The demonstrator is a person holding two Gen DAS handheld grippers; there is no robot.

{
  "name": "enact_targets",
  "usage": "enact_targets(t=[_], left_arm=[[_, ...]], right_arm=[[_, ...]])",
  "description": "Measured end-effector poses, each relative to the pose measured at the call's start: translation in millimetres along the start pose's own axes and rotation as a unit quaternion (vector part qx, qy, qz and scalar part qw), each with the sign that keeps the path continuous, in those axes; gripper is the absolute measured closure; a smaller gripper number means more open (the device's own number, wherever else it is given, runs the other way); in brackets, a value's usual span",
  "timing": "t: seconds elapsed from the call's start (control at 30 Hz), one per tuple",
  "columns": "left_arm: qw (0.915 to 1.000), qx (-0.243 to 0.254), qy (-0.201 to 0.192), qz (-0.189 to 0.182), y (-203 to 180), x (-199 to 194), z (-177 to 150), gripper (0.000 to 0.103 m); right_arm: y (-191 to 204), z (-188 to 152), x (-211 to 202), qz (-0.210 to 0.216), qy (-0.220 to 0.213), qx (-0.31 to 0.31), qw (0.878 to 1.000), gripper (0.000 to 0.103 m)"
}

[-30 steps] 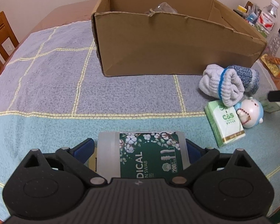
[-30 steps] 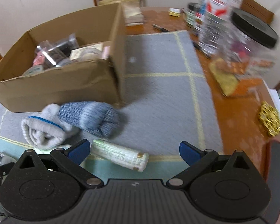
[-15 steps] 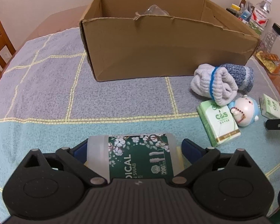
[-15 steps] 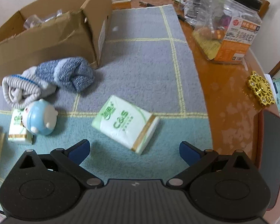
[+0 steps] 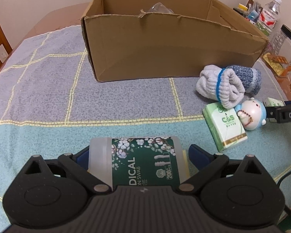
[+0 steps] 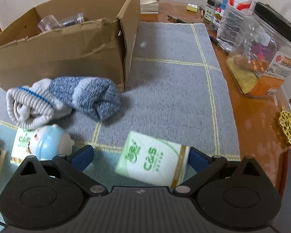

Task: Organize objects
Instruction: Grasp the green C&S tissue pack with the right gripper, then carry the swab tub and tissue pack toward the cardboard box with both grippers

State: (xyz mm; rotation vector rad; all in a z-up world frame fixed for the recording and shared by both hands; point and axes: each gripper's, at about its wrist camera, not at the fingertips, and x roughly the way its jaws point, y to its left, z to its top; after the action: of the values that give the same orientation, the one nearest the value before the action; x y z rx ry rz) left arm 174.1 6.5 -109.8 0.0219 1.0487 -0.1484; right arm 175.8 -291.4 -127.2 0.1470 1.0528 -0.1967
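Cardboard box on table: some clear containers already inside. Left tool spread around swab tub; right tool spread around tissue pack. Socks, figurine, second pack still outside.

Torn matt cardboard box, knitted socks

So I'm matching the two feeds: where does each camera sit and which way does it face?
Left wrist: on the left gripper, looking across the cloth at the cardboard box; its fingers straddle a cotton swab tub.
Right wrist: on the right gripper, facing the box's corner; its fingers flank a tissue pack.
Shared: box, rolled socks, blue figurine.
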Motion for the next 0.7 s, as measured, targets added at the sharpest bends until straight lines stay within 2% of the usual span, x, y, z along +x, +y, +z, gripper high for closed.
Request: enact_targets(t=[0.17,0.27,0.33,0.43,0.6,0.7], left_arm=[[0.9999,0.009,0.001,-0.005,1.4,-1.2,-1.3,0.006],[0.9999,0.014,0.0,-0.003,1.3,-2.8,-2.6,0.01],[0.9999,0.011,0.002,-0.002,3.6,-3.9,-2.8,0.015],[0.9999,0.002,0.011,-0.005,6.9,-4.3,-3.3,0.017],[0.9999,0.006,0.015,-0.006,6.9,-5.2,-2.4,0.018],[0.9996,0.005,0.02,-0.02,8.6,-6.4,2.0,0.02]], right_arm=[[1.0,-0.9,-5.8,-0.018,0.001,0.004,1.0,0.011],[-2.3,-6.9,-12.5,-0.027,0.001,0.011,1.0,0.014],[-3.2,-8.4,-14.8,-0.031,-0.001,0.017,0.999,0.02],[-4.7,-7.2,-16.8,-0.035,-0.001,0.021,0.999,0.029],[-7.7,-7.0,-18.1,-0.039,0.003,0.023,0.999,0.03],[-7.6,-5.7,-22.1,-0.042,0.006,0.018,0.999,0.031]])
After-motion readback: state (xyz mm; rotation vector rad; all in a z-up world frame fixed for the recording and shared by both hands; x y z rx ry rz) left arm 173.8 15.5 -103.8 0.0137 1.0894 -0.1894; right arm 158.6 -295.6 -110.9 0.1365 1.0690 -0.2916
